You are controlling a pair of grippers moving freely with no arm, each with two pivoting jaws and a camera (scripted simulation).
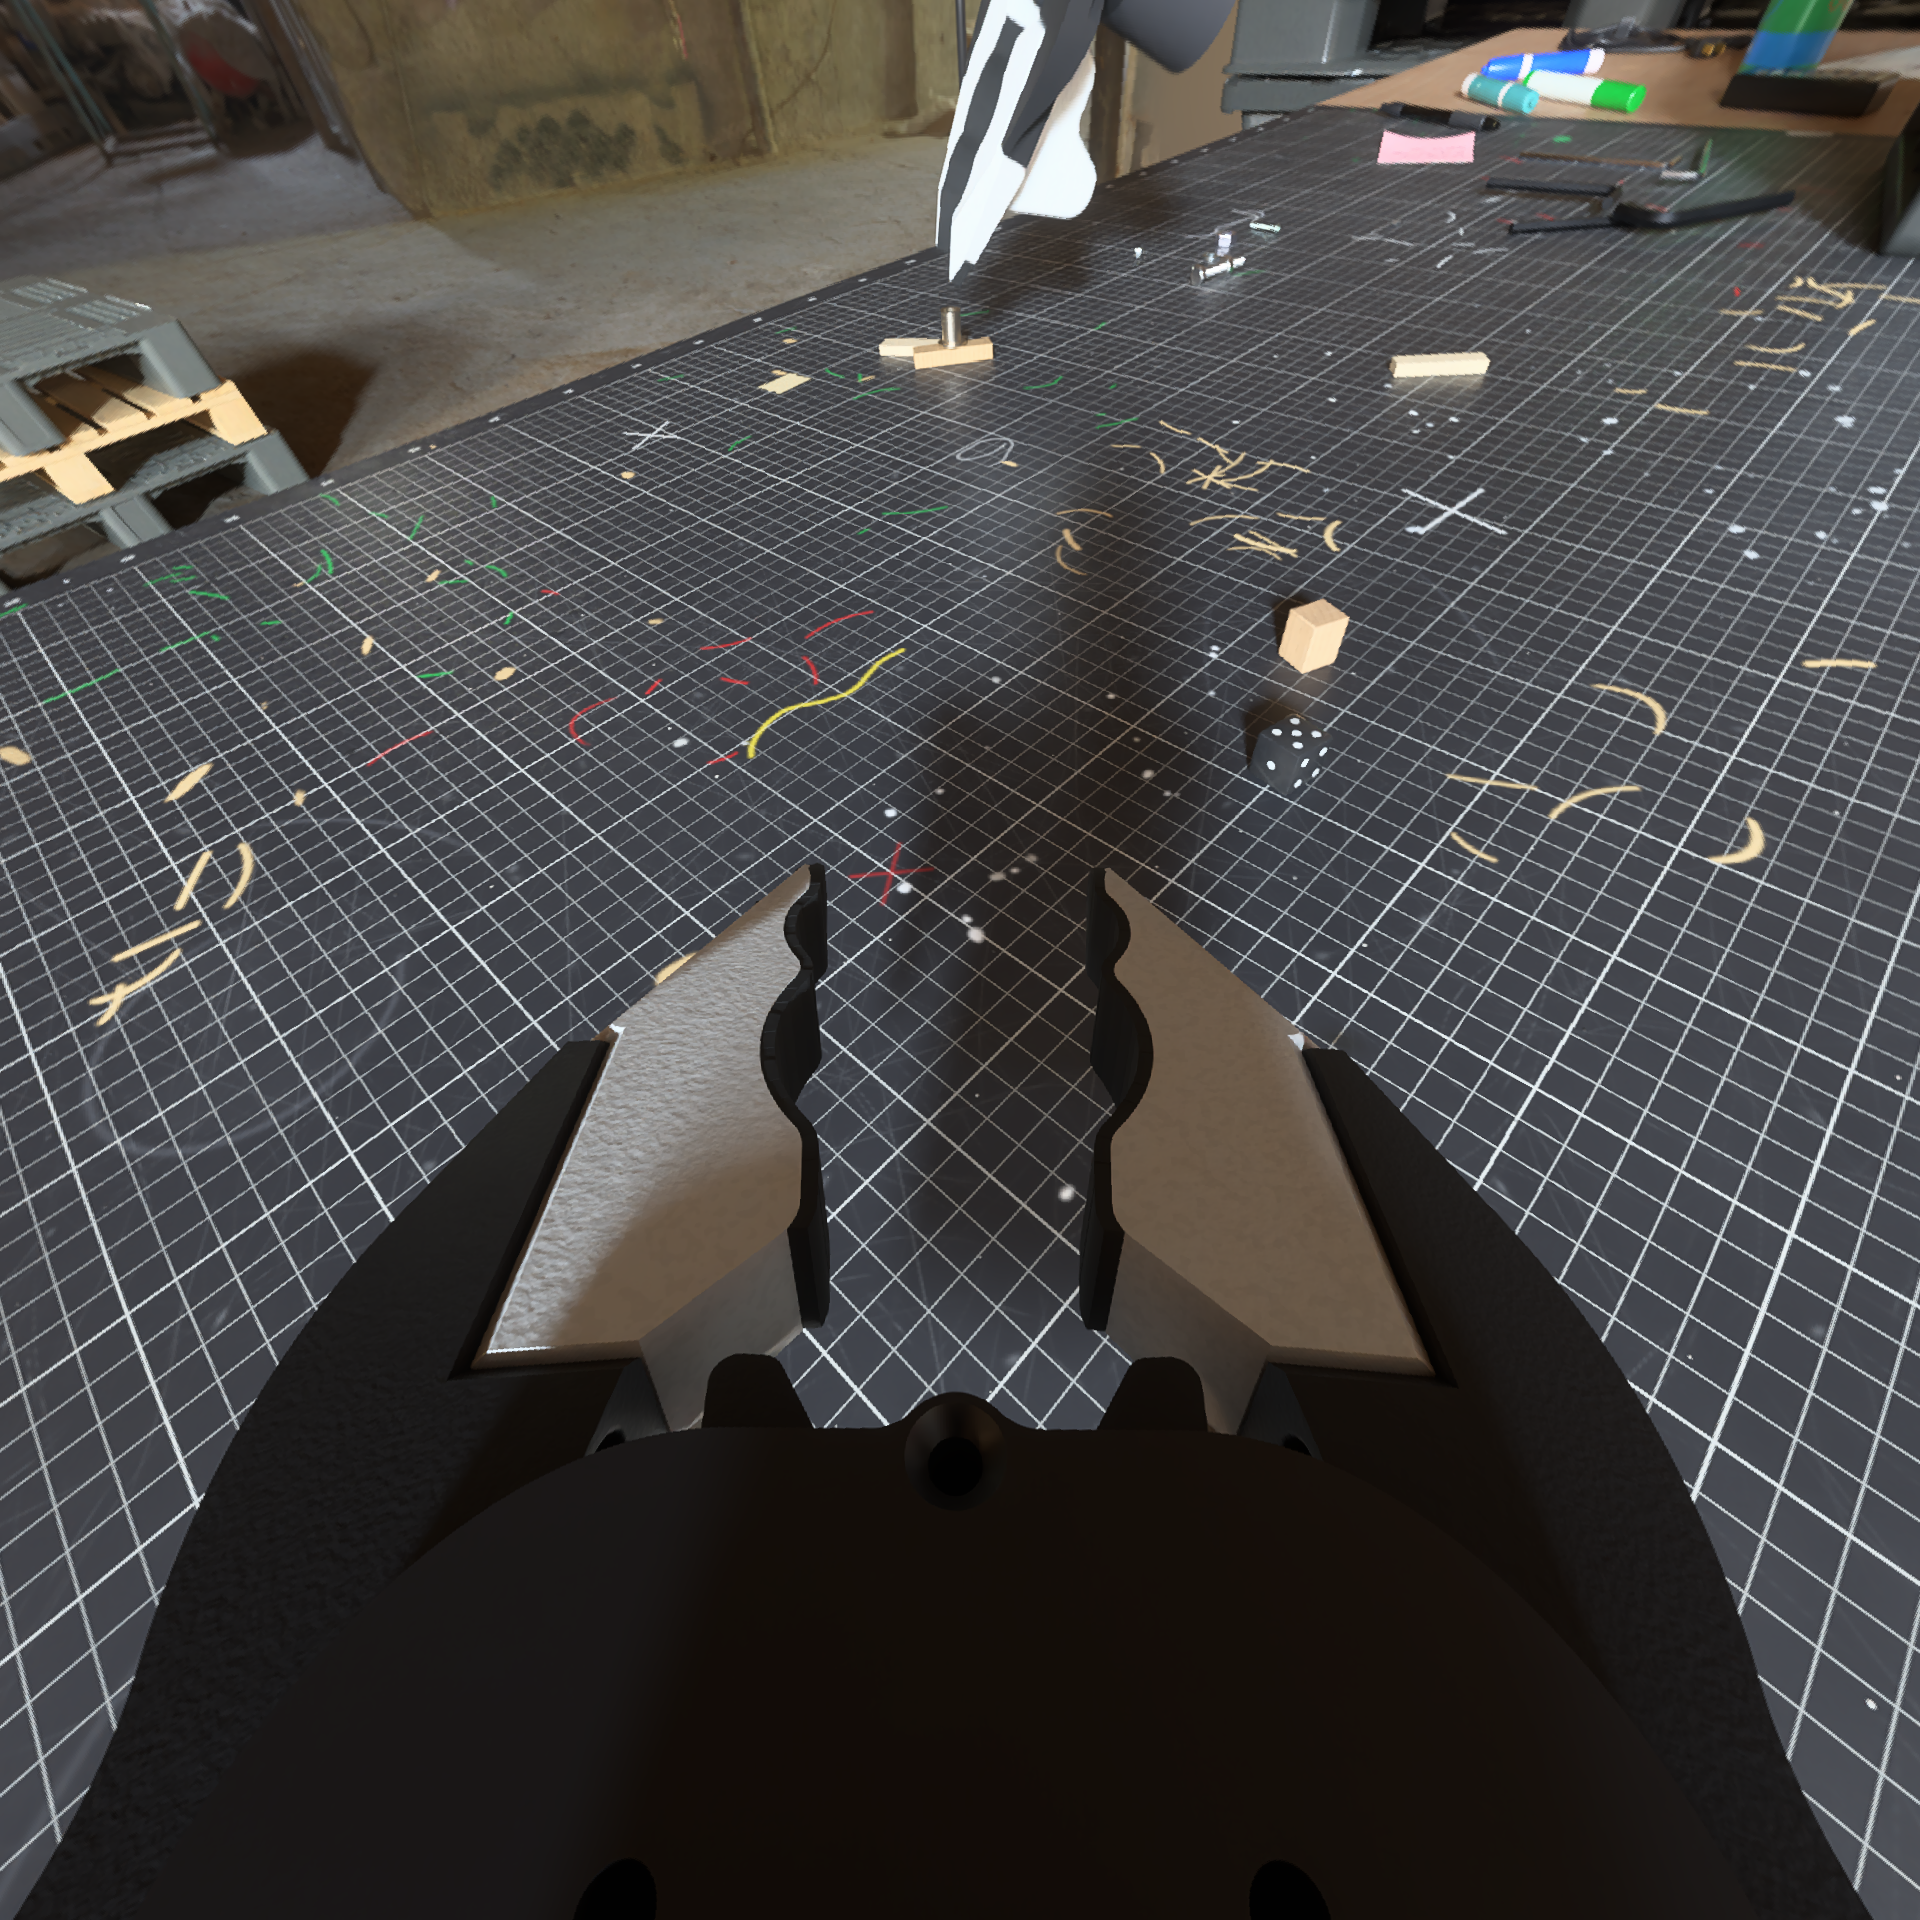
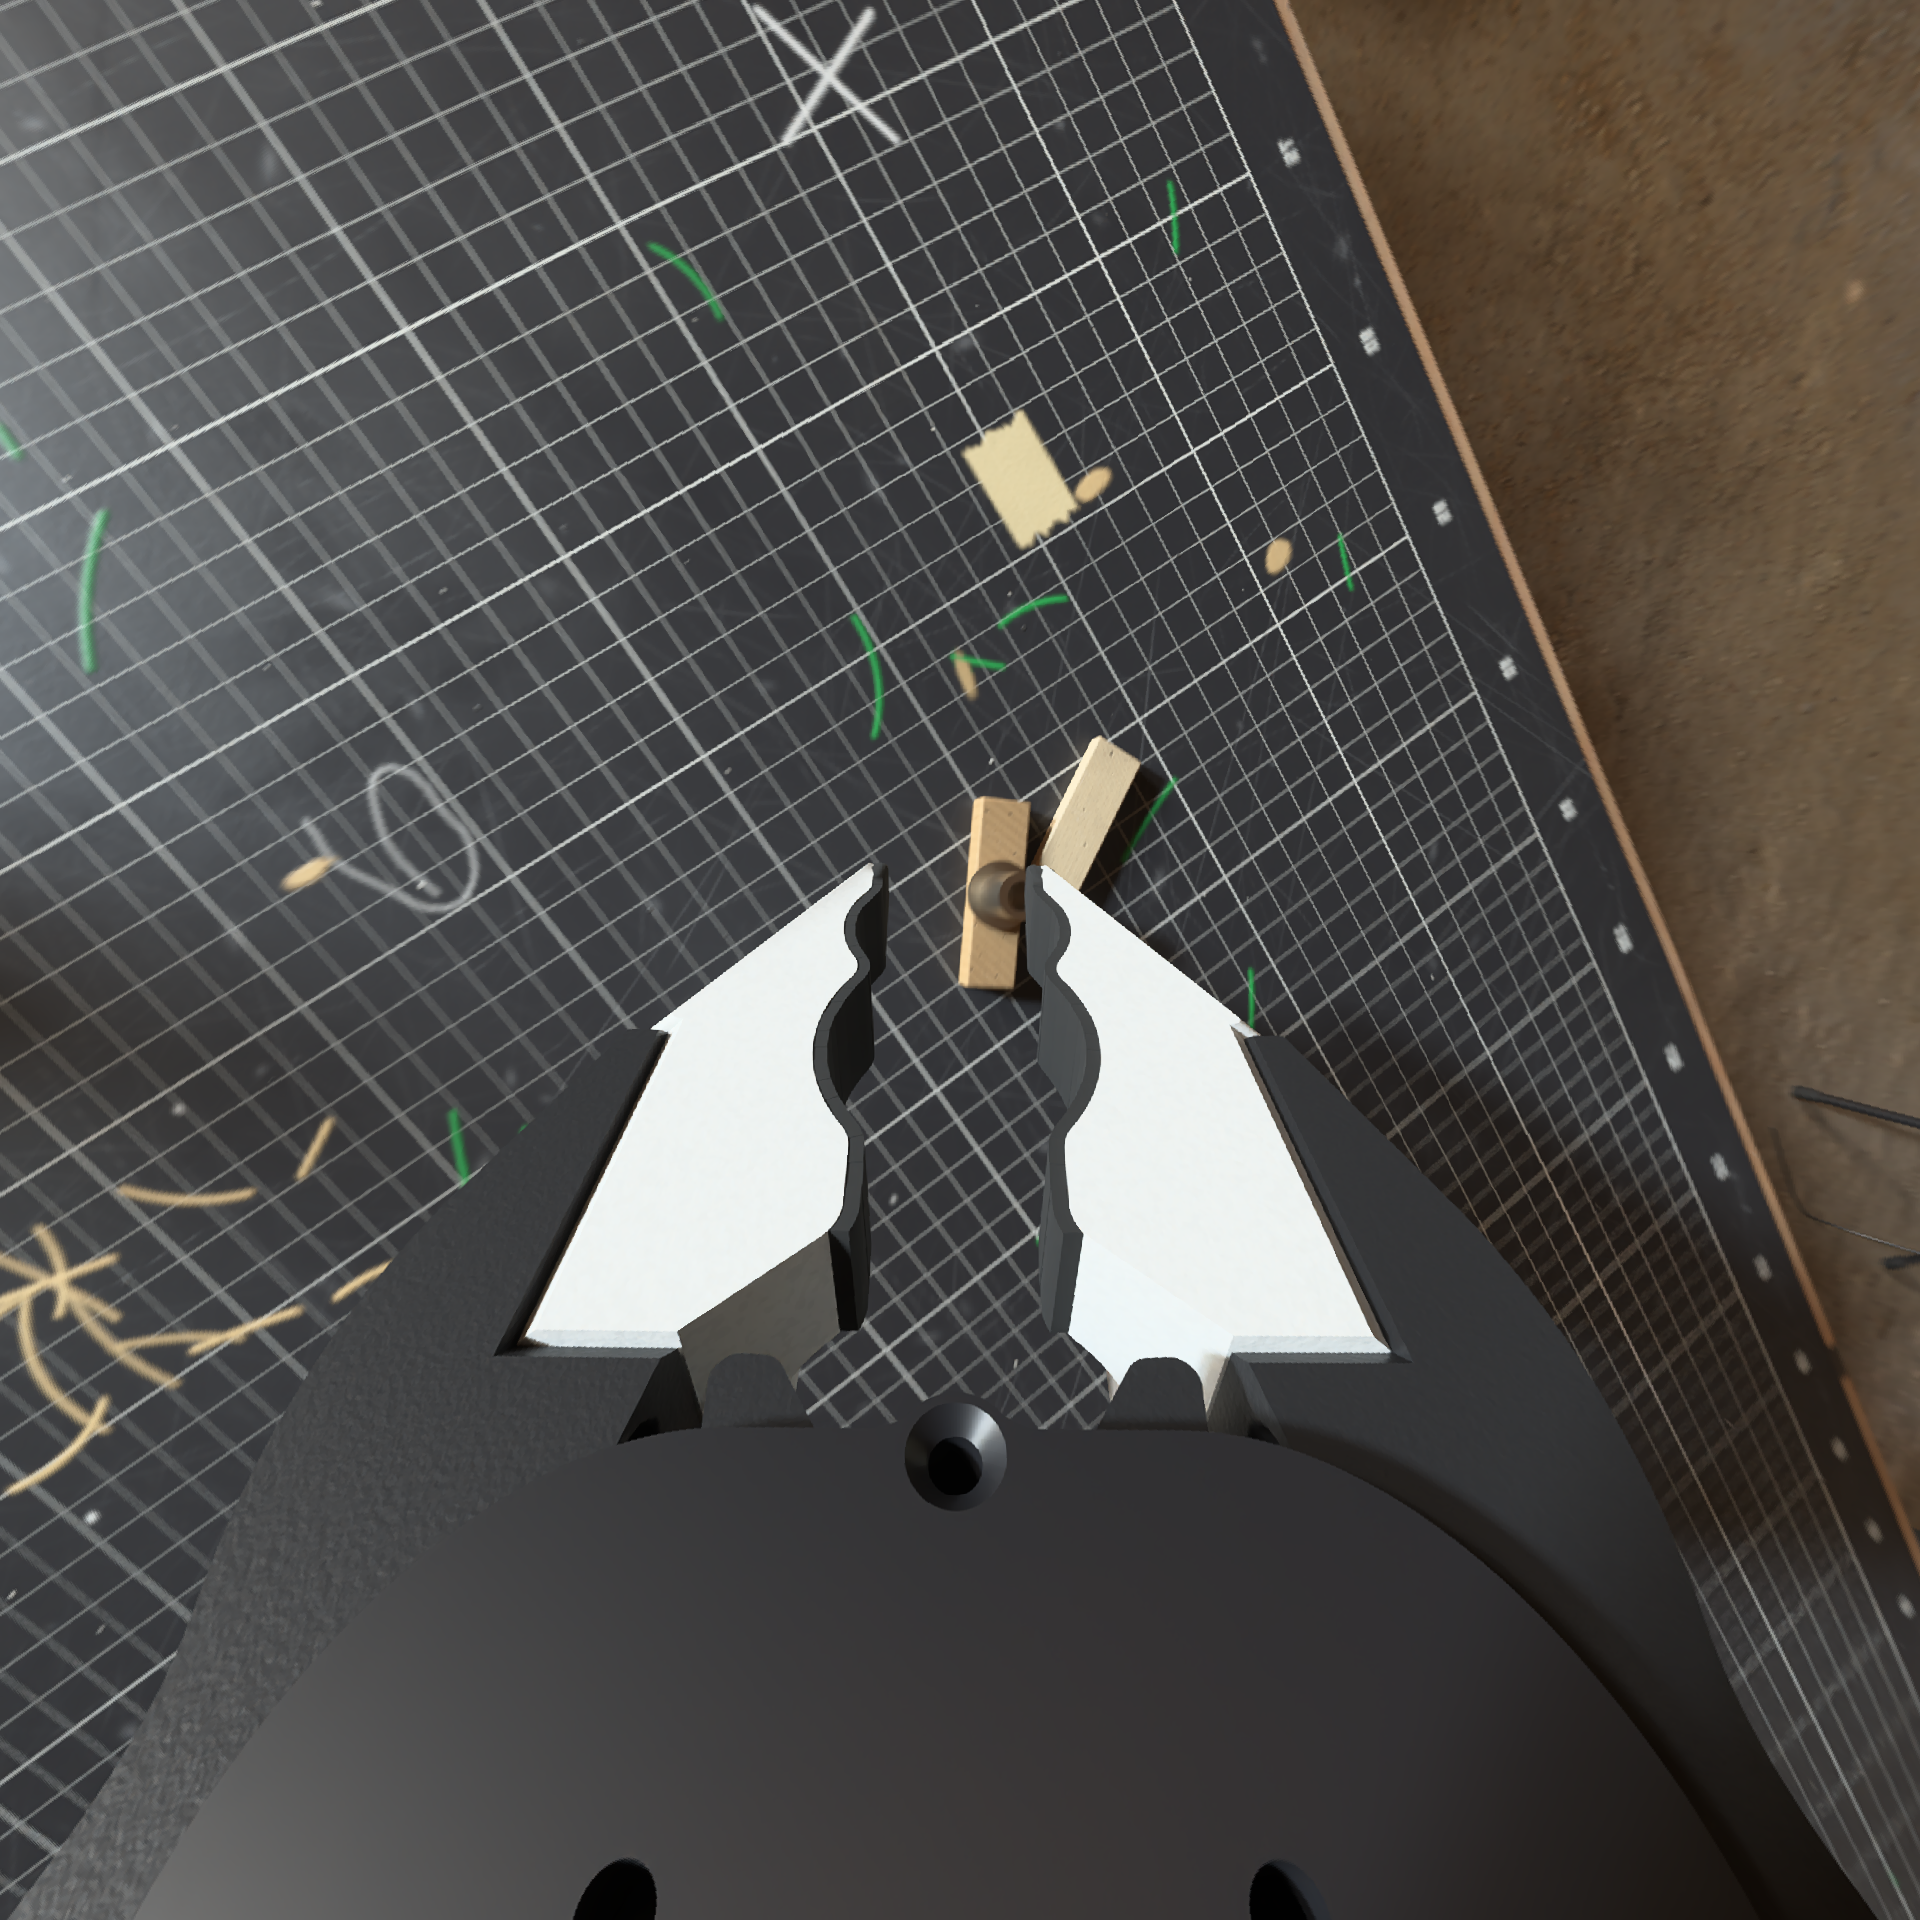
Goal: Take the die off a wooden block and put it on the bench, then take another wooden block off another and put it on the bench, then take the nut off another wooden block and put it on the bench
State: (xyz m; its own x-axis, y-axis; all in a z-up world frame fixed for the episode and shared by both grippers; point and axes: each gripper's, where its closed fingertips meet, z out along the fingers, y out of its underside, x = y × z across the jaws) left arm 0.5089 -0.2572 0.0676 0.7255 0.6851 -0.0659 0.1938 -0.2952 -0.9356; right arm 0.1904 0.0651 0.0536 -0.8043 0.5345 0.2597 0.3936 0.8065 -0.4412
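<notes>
Over on the far left of the left wrist view, a stack of pallets (image 1: 114, 416) sits off the bench, cut off by the frame edge. Moving right, the left gripper (image 1: 956, 883) hangs above the bench (image 1: 520, 831) with its jaws spread wide and nothing between them. Far ahead, the nut (image 1: 950, 323) stands upright on a flat wooden block (image 1: 953, 354), with a second block (image 1: 900, 347) just behind it; how those two touch is hard to make out from here. The right gripper (image 1: 971, 244) points down right above the nut, its upper body cut off at the top edge.

Further right, a long block (image 1: 1439, 364) lies alone, and nearer, the small cube block (image 1: 1312, 633) and the black die (image 1: 1288, 755) both rest on the bench, close together, well right of the left gripper.

In the right wrist view, the right gripper (image 2: 954, 881) is spread open, empty. The nut (image 2: 994, 889) on its block (image 2: 992, 899) sits just beyond the tips, right of centre, partly hidden by the right finger (image 2: 1049, 914), which also covers the near end of the other block (image 2: 1088, 810).
</notes>
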